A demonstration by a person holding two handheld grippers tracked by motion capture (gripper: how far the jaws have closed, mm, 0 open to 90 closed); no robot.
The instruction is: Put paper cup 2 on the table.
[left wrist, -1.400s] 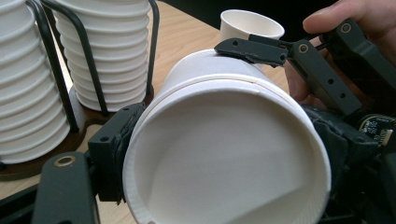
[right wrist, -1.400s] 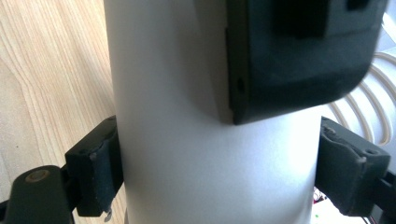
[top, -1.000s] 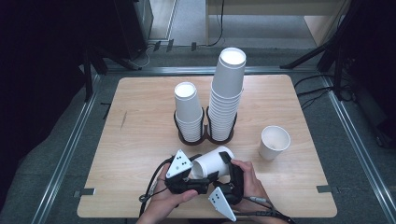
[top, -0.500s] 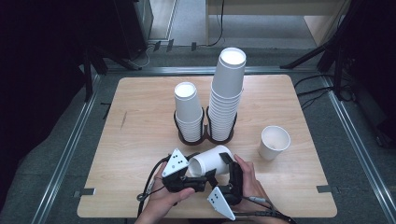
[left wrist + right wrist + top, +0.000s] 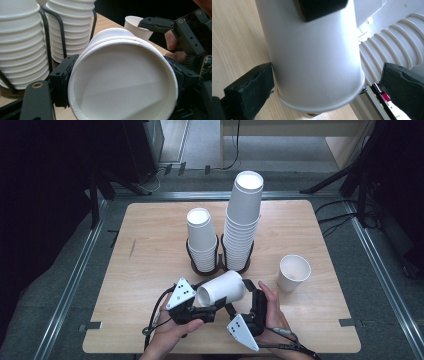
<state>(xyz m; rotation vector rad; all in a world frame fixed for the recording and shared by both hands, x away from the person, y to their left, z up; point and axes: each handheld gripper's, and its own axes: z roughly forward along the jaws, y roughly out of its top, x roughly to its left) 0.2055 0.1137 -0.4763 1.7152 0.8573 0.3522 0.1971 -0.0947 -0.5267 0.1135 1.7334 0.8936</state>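
Note:
A white paper cup (image 5: 221, 288) lies on its side above the table's front edge, held between my two grippers. My left gripper (image 5: 209, 299) is shut on the cup near its rim. In the left gripper view the cup's open mouth (image 5: 122, 82) faces the camera with a black jaw pressed on each side, and a second rim line suggests two nested cups. My right gripper (image 5: 239, 296) is open around the cup's base end. In the right gripper view the cup (image 5: 312, 55) sits between the jaws, with a clear gap at the right jaw.
A black wire holder (image 5: 220, 265) at the table's middle carries a short cup stack (image 5: 201, 240) and a tall cup stack (image 5: 242, 220). A single upright cup (image 5: 293, 272) stands to the right. The wooden table (image 5: 150, 250) has bare room on the left.
The cup and both grippers have drifted slightly to the left. The left gripper's hold on the cup is unchanged.

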